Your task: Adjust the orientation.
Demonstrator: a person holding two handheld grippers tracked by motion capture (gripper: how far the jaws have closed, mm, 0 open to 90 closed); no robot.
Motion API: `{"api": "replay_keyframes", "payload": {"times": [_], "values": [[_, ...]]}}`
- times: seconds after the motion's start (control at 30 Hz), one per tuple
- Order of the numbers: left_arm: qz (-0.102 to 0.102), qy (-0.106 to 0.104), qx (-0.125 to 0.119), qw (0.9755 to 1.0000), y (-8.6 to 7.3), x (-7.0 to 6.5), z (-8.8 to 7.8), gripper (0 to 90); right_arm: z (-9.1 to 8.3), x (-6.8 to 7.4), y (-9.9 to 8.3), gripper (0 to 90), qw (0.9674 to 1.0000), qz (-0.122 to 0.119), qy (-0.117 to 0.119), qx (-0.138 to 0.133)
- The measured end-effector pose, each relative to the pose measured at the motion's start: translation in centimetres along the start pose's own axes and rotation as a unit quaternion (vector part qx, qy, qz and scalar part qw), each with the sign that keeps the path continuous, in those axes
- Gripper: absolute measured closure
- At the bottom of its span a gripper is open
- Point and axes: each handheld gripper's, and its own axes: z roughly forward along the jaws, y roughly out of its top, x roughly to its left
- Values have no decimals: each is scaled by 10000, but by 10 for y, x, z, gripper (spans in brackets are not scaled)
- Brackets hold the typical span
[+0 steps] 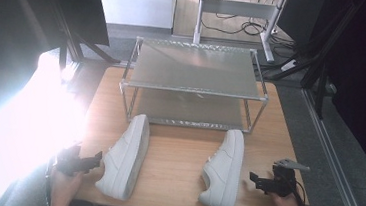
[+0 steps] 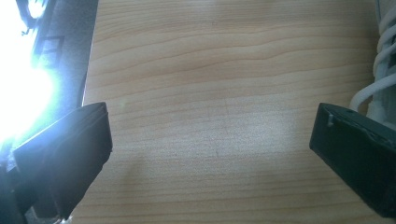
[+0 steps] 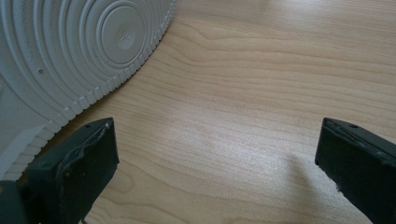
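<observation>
Both white sneakers lie w/ long axes running toward the metal shoe rack [image 1: 194, 69]: left sneaker [image 1: 125, 155] just beside the left gripper [image 1: 88, 162], right sneaker [image 1: 224, 169] near the right gripper [image 1: 259, 182], both grippers spread wide, nothing btwn the jaws.

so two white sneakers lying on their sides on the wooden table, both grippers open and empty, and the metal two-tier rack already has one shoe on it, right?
Not quite. The high view shows the metal two-tier rack holding nothing. Both white sneakers lie on their sides on the wooden table, and the left gripper and right gripper are open and empty.
</observation>
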Motion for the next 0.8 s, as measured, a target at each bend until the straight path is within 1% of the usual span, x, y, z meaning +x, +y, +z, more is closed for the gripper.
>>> {"api": "replay_keyframes", "payload": {"times": [0.13, 0.17, 0.33, 0.47, 0.63, 0.8], "values": [[36, -17, 73, 10000, -1, 0, 1, 0, 1, 1, 0, 1, 10000, -14, 50, 13], [86, 18, 101, 9999, -1, -1, 2, 0, 1, 2, 0, 2, 10000, -29, 54, 28], [111, 18, 47, 9999, 0, -1, 1, 0, 1, 2, 0, 7, 10000, -18, 60, 6], [128, 32, 97, 9999, -1, -1, 1, 0, 1, 2, 0, 8, 10000, -4, 77, 17], [165, 14, 132, 9998, -1, -2, 2, 0, 1, 2, 1, 8, 10000, -11, 75, 25], [174, -83, 105, 9998, 0, -4, 1, 0, 1, 2, 0, 11, 10000, 14, 44, 5]]}}
